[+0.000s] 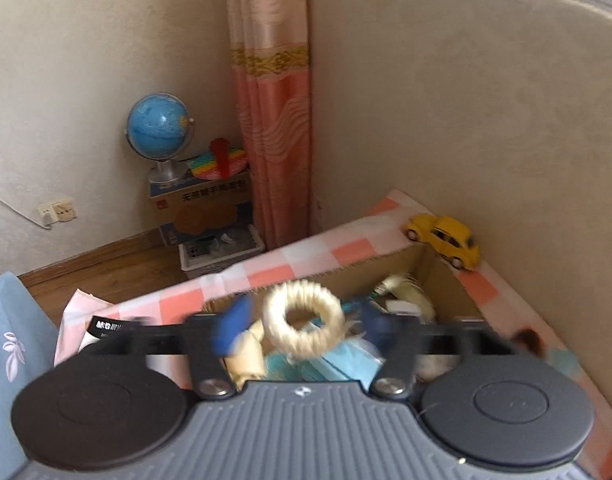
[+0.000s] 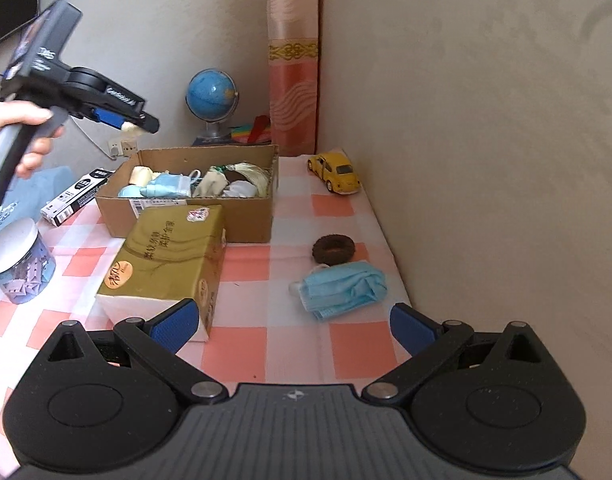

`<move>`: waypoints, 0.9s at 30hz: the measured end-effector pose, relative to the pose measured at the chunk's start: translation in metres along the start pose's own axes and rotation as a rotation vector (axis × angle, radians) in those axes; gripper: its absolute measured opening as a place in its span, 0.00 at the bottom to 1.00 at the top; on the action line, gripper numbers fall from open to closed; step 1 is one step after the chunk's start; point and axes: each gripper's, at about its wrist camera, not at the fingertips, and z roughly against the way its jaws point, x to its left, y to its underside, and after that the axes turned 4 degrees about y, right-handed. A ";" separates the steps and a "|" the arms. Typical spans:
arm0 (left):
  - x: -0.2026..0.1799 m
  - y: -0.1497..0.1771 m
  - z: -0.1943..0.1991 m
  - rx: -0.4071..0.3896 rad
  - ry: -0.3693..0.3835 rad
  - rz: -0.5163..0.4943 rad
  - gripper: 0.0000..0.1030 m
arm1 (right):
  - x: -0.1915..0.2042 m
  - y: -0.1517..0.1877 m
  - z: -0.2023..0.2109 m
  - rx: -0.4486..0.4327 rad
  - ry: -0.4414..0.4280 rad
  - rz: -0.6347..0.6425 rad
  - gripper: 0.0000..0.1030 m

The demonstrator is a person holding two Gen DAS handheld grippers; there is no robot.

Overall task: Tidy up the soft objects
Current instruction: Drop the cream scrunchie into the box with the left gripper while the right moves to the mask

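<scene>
- Holding the left gripper [image 1: 302,322] over the open cardboard box [image 1: 385,272], jaws standing well apart.
- Framing a cream ring-shaped scrunchie [image 1: 333,320] between the blue pads [image 1: 230,328], blurred, with a gap showing on each side, so gripping nothing.
- Showing masks and other soft pieces lying inside the box below.
- Gripping the left tool's handle with a person's hand [image 2: 22,128], seen from the right wrist view.
- Keeping the right gripper [image 2: 294,328] spread wide and empty above the checked tablecloth [image 2: 294,208].
- Leaving a blue face mask [image 2: 341,286] and a brown scrunchie [image 2: 333,250] lying outside the box, near the wall, just beside each other.
- Resting a gold tissue pack [image 2: 166,256] against the box front.
</scene>
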 end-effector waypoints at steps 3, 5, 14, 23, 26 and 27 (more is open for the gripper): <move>0.000 0.001 -0.004 -0.025 -0.040 0.004 0.90 | -0.004 0.005 0.000 0.005 0.001 0.003 1.00; 0.000 0.003 -0.003 -0.011 -0.021 0.010 0.91 | -0.006 0.007 0.001 0.010 0.002 -0.001 1.00; -0.014 0.018 0.024 -0.003 0.004 -0.025 0.93 | -0.005 0.009 0.007 -0.002 -0.009 0.002 1.00; -0.042 0.041 0.061 -0.002 0.046 -0.076 0.95 | -0.003 0.011 0.017 -0.007 -0.018 -0.006 1.00; -0.051 0.051 0.073 0.000 0.074 -0.080 0.95 | -0.004 0.012 0.017 -0.003 -0.010 -0.003 1.00; -0.054 0.056 0.078 -0.004 0.085 -0.080 0.95 | -0.004 0.013 0.017 -0.003 -0.007 -0.004 1.00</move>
